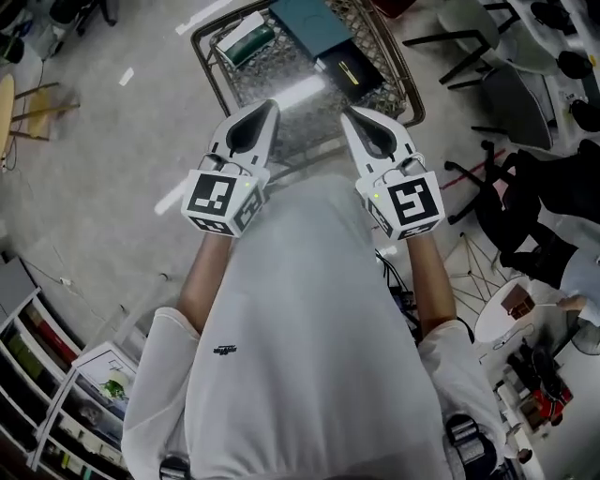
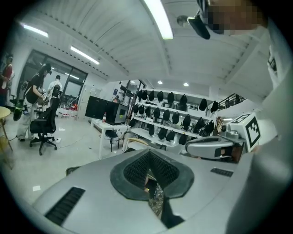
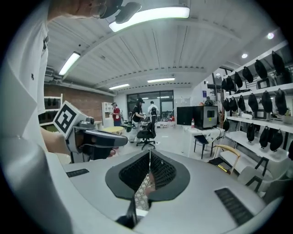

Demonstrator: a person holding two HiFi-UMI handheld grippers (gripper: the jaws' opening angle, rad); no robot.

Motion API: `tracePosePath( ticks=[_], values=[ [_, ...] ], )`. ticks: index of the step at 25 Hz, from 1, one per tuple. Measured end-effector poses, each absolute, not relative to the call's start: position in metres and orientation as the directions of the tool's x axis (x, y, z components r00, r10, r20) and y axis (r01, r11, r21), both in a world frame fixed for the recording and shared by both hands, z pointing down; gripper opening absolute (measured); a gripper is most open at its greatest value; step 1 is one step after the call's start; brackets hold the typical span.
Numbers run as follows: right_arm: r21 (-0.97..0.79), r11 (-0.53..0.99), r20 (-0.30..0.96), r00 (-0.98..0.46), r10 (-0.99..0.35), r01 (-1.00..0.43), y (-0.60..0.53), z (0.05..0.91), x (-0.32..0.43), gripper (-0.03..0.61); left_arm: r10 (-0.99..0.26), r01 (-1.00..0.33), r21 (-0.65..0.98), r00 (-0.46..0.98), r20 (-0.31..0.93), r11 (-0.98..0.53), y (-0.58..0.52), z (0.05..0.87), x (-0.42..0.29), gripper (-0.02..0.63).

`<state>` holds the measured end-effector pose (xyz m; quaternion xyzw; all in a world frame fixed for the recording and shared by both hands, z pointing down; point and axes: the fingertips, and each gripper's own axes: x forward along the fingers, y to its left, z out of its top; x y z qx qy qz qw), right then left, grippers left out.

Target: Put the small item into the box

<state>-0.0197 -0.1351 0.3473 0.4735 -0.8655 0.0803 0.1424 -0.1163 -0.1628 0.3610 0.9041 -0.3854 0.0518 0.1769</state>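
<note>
Left gripper (image 1: pixel 265 108) and right gripper (image 1: pixel 350 114), both clenched on nothing, near the chest. Teal box (image 1: pixel 309 21) on the far table (image 1: pixel 208 66); the small item cannot be identified, so progress is unsettled.

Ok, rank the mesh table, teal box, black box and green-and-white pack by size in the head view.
Mesh table.
Teal box, partly cut off by the frame.
Black box and green-and-white pack: too alike to rank.
</note>
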Motion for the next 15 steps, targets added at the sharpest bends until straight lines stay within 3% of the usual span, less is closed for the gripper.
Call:
tracePosePath(
  ticks=[15],
  values=[
    [0.016,0.55,0.281,-0.524,-0.804,-0.835,-0.133,0.34,-0.045,0.004,-0.662,-0.688,0.248,0.725,0.19,-0.682,-0.159,0.341,-0.092,0.002]
  ],
)
